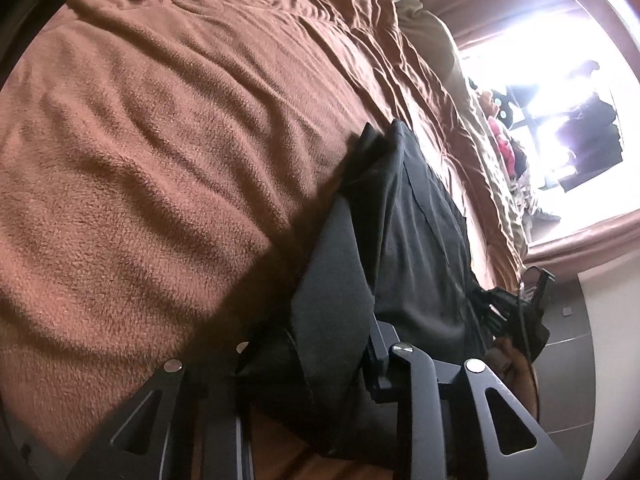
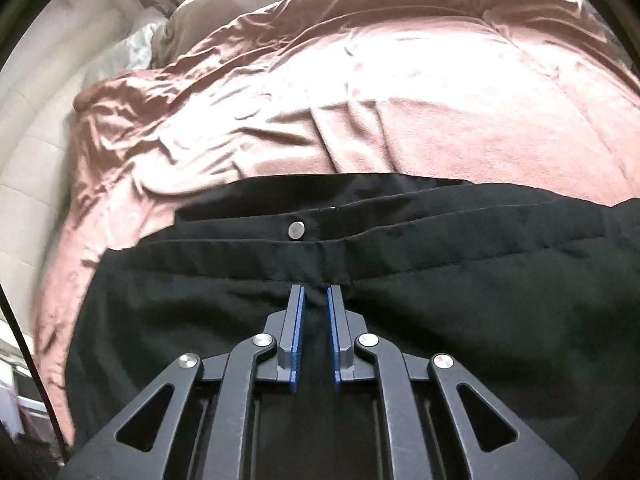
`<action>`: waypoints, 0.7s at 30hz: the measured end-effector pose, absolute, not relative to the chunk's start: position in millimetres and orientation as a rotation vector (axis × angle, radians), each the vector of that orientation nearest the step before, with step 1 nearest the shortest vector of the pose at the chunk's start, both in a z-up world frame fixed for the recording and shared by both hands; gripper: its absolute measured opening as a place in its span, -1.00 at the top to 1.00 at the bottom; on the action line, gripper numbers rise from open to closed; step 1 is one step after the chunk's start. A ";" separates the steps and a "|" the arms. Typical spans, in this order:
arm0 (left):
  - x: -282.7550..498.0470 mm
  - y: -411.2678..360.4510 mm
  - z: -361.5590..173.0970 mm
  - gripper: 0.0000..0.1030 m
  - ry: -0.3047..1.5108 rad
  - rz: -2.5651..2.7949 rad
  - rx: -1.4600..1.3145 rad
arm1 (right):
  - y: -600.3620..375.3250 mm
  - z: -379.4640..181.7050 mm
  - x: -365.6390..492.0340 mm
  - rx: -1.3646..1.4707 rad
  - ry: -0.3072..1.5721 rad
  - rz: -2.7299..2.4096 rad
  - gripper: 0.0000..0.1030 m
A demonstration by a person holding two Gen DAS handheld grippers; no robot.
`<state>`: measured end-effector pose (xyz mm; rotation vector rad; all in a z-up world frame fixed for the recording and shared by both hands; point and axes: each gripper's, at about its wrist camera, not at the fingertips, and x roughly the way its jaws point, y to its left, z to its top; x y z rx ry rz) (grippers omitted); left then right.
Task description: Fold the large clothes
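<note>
Now | trousers on bed, waistband's long axis 9–3 o'clock, at 12 from right tongs, clenched on fabric | left tongs grasping trousers' edge.

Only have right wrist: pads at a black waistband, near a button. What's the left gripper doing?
Observer: The left gripper has a fold of the black trousers between its fingers.
Operator: Rest of the trousers?
Observer: They run away from it in a long strip over the brown blanket.
Operator: Anything else on the bed?
Observer: A small pile of clothes at the far edge, by a bright window.
</note>
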<state>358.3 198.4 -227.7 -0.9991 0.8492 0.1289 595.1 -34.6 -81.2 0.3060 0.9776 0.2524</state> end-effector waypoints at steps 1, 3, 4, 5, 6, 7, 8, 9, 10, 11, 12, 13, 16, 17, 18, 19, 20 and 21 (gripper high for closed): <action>358.0 197.9 -227.2 0.46 0.848 0.128 -0.998 | -37.3 -78.2 592.3 0.323 0.976 0.267 0.87; 358.3 197.7 -226.7 0.52 0.842 0.120 -1.008 | -43.5 -65.9 577.9 0.341 0.947 0.287 0.87; 358.1 198.0 -226.1 0.57 0.836 0.115 -1.016 | -45.2 -59.5 567.8 0.331 0.927 0.289 0.87; 357.2 197.9 -224.8 0.61 0.828 0.111 -1.025 | -47.2 -55.2 559.0 0.320 0.914 0.292 0.87; 356.3 197.0 -222.6 0.63 0.818 0.107 -1.030 | -48.2 -51.6 548.8 0.311 0.904 0.299 0.87; 355.2 195.9 -219.4 0.66 0.805 0.102 -1.032 | -48.9 -48.8 539.6 0.305 0.901 0.310 0.87; 353.9 195.6 -216.4 0.67 0.793 0.096 -1.034 | -49.2 -47.8 530.3 0.301 0.903 0.319 0.87; 352.8 195.1 -213.4 0.67 0.781 0.090 -1.038 | -49.8 -46.6 521.3 0.296 0.901 0.326 0.87; 352.0 194.9 -210.5 0.68 0.769 0.081 -1.043 | -50.7 -45.2 514.3 0.291 0.899 0.328 0.87; 351.1 194.4 -205.9 0.69 0.753 0.067 -1.051 | -51.7 -44.3 507.0 0.290 0.896 0.332 0.87; 350.7 193.9 -201.7 0.70 0.742 0.055 -1.056 | -52.5 -43.9 498.5 0.293 0.895 0.338 0.87; 350.3 193.2 -197.1 0.70 0.730 0.042 -1.061 | -53.7 -45.2 488.8 0.299 0.894 0.346 0.87; 350.0 189.2 -182.2 0.72 0.696 0.004 -1.058 | -59.5 -46.6 462.8 0.296 0.898 0.366 0.87; 350.7 185.8 -175.7 0.72 0.684 -0.011 -1.054 | -62.2 -48.2 454.4 0.301 0.901 0.377 0.87; 351.6 183.5 -171.3 0.72 0.676 -0.021 -1.049 | -64.4 -50.3 444.9 0.302 0.907 0.388 0.87; 352.8 180.3 -164.7 0.72 0.667 -0.036 -1.042 | -64.2 -53.0 436.5 0.296 0.913 0.393 0.87; 354.2 178.0 -160.5 0.73 0.659 -0.048 -1.042 | -65.8 -53.0 430.5 0.290 0.912 0.395 0.87; 355.3 176.0 -156.5 0.73 0.652 -0.060 -1.042 | -66.8 -53.8 423.0 0.284 0.911 0.396 0.87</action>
